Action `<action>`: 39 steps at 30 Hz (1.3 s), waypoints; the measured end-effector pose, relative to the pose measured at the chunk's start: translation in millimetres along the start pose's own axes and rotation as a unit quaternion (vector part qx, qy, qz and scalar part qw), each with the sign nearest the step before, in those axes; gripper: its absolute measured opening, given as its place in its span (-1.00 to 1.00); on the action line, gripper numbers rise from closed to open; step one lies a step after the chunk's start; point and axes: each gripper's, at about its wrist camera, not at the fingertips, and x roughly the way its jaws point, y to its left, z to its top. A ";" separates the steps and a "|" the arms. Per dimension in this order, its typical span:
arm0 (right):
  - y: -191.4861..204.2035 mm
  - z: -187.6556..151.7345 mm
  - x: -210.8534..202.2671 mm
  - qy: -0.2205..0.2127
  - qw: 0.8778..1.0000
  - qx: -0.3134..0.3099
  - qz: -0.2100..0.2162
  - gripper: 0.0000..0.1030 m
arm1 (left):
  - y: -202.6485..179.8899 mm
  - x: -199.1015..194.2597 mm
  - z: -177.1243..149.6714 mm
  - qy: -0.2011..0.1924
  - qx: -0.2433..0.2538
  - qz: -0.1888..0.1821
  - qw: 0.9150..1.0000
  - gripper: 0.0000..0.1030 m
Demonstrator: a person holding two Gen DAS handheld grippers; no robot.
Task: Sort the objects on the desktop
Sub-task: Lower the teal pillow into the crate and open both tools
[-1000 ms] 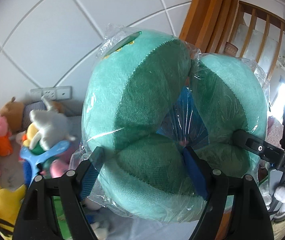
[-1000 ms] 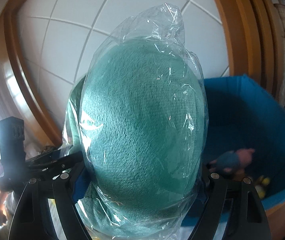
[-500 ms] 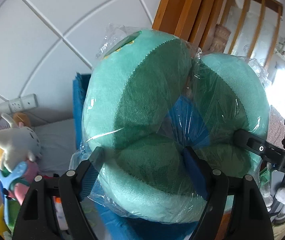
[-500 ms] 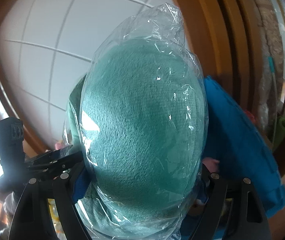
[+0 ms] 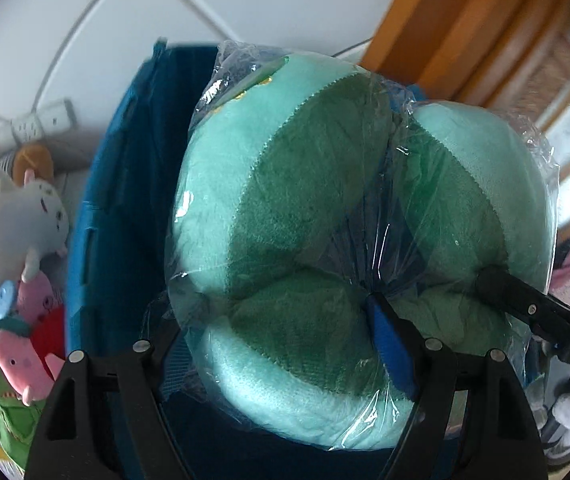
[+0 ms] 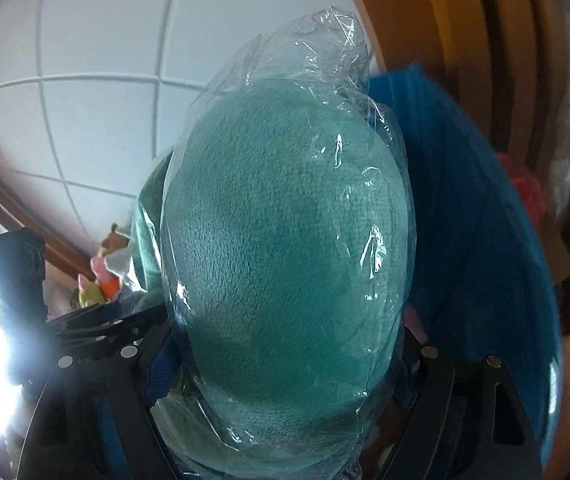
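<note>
A green U-shaped neck pillow point(image 5: 325, 240) in clear plastic wrap fills both views. My left gripper point(image 5: 281, 332) is shut on its lower curve. My right gripper point(image 6: 285, 368) is shut on one arm of the pillow point(image 6: 285, 248); its finger also shows in the left wrist view point(image 5: 525, 308) pressing the pillow's right side. The pillow hangs in the air in front of a blue fabric bin point(image 5: 125, 208), which also shows in the right wrist view point(image 6: 465, 220) behind it.
Several plush toys point(image 5: 17, 232) are piled at the left below a wall socket point(image 5: 41, 120). A white tiled wall point(image 6: 105, 80) is behind. A wooden door frame point(image 5: 465, 32) stands at the right.
Both grippers have carried the pillow toward the blue bin, which now looms large behind it. The plush toys have slid to the left edge of the left wrist view.
</note>
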 end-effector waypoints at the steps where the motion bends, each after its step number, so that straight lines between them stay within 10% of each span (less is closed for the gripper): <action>1: -6.7 6.0 10.4 0.011 1.000 0.006 0.002 0.61 | 0.3 9.2 3.9 0.007 -0.003 0.008 1.000 0.56; 19: -86.6 26.1 126.0 0.123 0.990 0.073 -0.009 0.72 | 20.6 127.6 31.5 0.123 -0.043 0.044 0.991 0.65; 24: -80.4 13.5 129.2 0.109 0.992 0.056 -0.025 0.99 | 10.6 118.8 32.5 0.105 -0.022 0.051 0.993 0.83; 39: -15.1 -4.9 37.8 0.062 0.992 -0.029 -0.109 0.99 | -17.8 18.5 1.4 0.041 0.041 0.057 0.997 0.96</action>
